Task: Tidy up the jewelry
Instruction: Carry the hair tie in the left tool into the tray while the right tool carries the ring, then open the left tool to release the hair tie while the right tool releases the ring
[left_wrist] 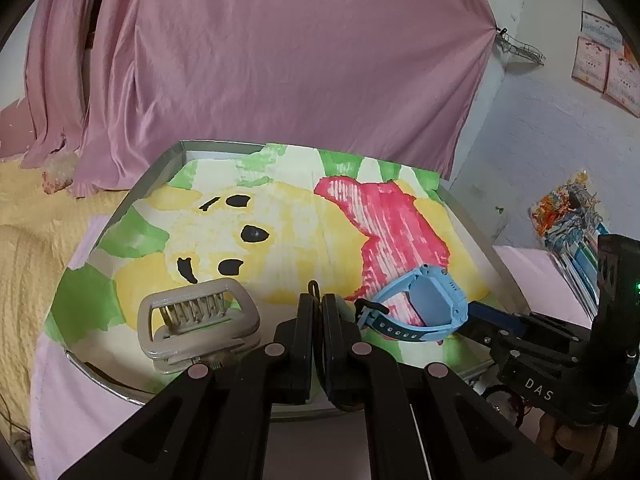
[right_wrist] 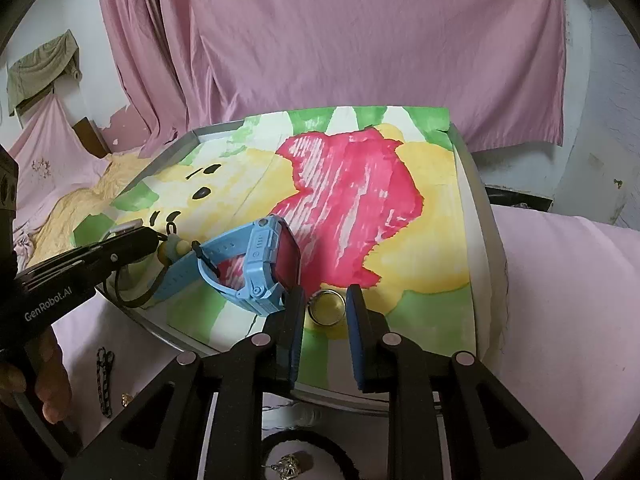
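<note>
My light blue plastic smartwatch [right_wrist: 256, 268] lies on the painted tray liner [right_wrist: 400, 200]. My left gripper [left_wrist: 319, 304] pinches a black cord [left_wrist: 313, 289]; my right gripper [right_wrist: 325, 312] stands open around a metal ring [right_wrist: 326, 307].

"DAS" in white capitals on black body of right gripper [left_wrist: 464, 316], right of left gripper's fingers [left_wrist: 306, 320], well behind its own fingertips. "GenRobot.AI" in white on black body of left gripper [right_wrist: 160, 236], left of right gripper's fingers [right_wrist: 294, 320]. Wall papers [left_wrist: 604, 64] far up-right of left fingers carry print, too small to read.
</note>
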A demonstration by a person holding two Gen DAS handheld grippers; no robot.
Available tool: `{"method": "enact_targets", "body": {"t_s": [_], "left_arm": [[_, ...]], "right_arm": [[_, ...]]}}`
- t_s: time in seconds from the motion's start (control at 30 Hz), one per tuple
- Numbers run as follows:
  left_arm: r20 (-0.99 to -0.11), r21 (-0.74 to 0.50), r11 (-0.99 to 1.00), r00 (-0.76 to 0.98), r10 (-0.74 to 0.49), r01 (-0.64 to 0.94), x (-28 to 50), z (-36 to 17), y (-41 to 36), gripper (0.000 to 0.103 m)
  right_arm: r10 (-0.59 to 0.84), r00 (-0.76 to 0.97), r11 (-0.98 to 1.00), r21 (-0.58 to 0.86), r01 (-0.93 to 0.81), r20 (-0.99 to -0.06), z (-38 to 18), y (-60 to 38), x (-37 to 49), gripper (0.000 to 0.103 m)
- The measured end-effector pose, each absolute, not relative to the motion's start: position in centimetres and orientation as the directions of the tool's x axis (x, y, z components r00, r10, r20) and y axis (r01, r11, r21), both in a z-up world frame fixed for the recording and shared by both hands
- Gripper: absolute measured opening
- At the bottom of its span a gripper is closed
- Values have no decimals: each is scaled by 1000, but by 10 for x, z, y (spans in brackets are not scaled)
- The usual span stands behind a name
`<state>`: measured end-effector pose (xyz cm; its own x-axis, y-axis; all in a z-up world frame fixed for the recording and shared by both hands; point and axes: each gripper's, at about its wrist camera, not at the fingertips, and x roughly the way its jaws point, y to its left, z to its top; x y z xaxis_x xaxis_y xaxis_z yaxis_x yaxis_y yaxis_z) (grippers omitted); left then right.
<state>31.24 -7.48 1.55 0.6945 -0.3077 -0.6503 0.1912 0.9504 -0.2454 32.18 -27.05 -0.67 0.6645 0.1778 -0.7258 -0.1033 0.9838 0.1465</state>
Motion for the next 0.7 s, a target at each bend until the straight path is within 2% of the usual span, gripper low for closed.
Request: {"method": "enact_targets", "body": {"t_s": [0.07, 0.2, 0.33, 0.43, 0.5, 0.63, 0.7], "left_arm": [[-652, -240, 951, 694, -305, 192, 312, 15, -76, 5], [-643, -231, 952, 703, -306, 203, 308, 17, -78, 5], [-631, -218, 953, 715, -301, 208, 304, 21, -79, 5], [-624, -204, 955, 723, -295, 214, 299, 24, -81, 8], [-617, -198, 955, 729, -297, 222, 295, 26, -82, 13], [-592, -207, 950, 743, -311, 232, 284, 31, -82, 37], [-575, -212, 948, 754, -318, 237, 278, 34, -80, 45]], "right_arm": [[175, 670, 984, 146, -100, -722, -6, -271, 321, 22], [137, 703, 990, 128, -66, -698, 1, -276, 313, 40], [126, 739, 990, 133, -50, -662, 11, -283, 303, 41], [115, 767, 990, 139, -34, -631, 17, -288, 293, 50], [107, 786, 990, 143, -24, -609, 21, -292, 286, 52], [66, 812, 991, 133, 15, -580, 28, -299, 271, 54], [41, 828, 991, 128, 37, -559, 32, -302, 263, 64]]}}
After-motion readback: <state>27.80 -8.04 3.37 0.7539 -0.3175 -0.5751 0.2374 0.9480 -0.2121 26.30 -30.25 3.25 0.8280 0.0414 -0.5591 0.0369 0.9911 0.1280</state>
